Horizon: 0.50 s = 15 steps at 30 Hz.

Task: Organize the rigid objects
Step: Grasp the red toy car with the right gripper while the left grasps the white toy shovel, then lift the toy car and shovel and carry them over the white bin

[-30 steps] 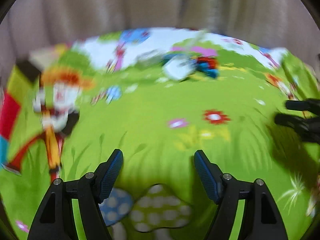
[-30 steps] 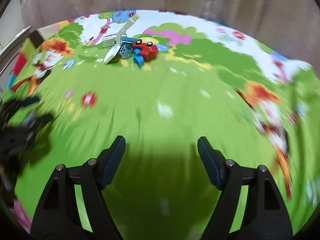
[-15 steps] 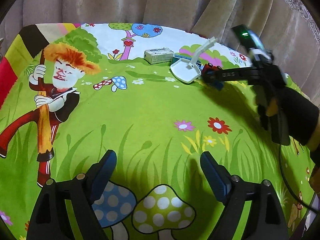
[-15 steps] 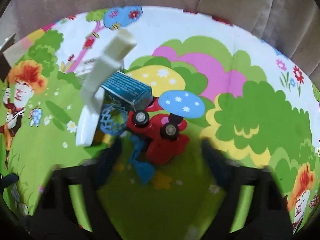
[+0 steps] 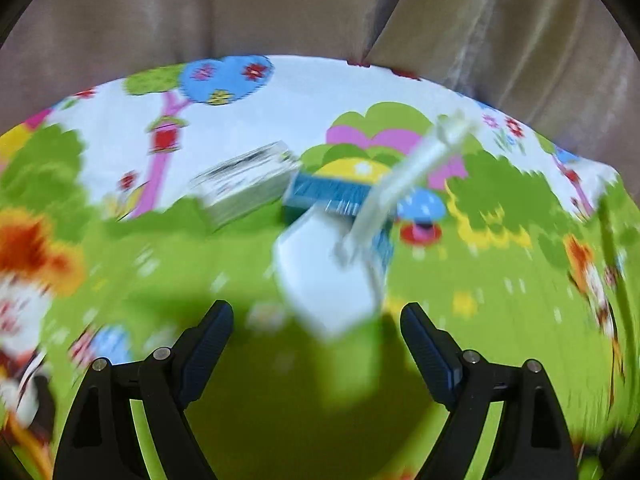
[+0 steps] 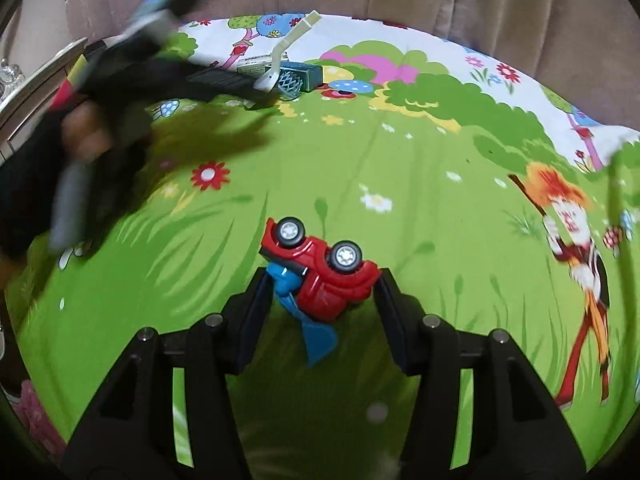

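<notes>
My right gripper is shut on a red toy car with a blue scoop part; the car lies on its side, wheels up, over the green sheet. At the far end a white scoop leans on a teal box, beside a blue mesh piece and a pale carton. My left gripper stands open just short of the white scoop, with nothing between its pads. The teal box and the carton lie behind it. The left wrist view is blurred.
A cartoon-printed sheet covers the whole surface. Beige curtain folds hang behind its far edge. A person's hand in a dark sleeve holds the left gripper at the left. A metal-edged piece of furniture stands at far left.
The right gripper reached the pile, closed on the red car and drew it back over the green area. The left gripper moved forward to the white scoop, jaws a little wider.
</notes>
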### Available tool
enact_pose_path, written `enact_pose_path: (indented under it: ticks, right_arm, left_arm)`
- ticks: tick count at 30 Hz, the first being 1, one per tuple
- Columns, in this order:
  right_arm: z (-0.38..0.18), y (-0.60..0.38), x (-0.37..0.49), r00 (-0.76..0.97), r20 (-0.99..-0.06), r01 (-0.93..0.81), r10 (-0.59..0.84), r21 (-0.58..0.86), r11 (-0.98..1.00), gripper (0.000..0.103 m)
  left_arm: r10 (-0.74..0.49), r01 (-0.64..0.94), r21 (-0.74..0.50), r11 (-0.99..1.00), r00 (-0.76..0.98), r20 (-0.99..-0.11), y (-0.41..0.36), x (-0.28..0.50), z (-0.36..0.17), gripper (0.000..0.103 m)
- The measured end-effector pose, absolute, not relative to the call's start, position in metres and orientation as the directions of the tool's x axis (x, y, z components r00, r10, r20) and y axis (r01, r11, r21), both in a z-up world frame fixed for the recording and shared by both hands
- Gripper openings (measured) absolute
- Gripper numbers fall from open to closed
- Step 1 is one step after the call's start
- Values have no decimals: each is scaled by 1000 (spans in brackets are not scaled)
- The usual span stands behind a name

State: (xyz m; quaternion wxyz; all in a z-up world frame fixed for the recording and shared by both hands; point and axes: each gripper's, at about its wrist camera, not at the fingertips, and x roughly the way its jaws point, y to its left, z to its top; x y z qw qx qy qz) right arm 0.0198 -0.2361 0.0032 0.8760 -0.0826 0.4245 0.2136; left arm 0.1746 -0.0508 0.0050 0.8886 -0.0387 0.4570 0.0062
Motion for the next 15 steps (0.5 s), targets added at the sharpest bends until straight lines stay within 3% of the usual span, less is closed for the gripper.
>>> enact_pose_path:
  ticks: [5,6,15]
  right_arm:
    - [2,-237,18,562,-767,-435,310,45,899,58]
    - [2,-237,17,563,-767,-434,308,42,900,58]
    - [3,-238,15,566,-766,-432,305,40,901,58]
  left_arm:
    - [75,-38,65,997,585,-808,-72,209,-3,88]
    - [26,-32,9,999,589,-808,-67,206,-2,69]
    - [-76,-9,-109,994,657,-750,-33,76,19,69]
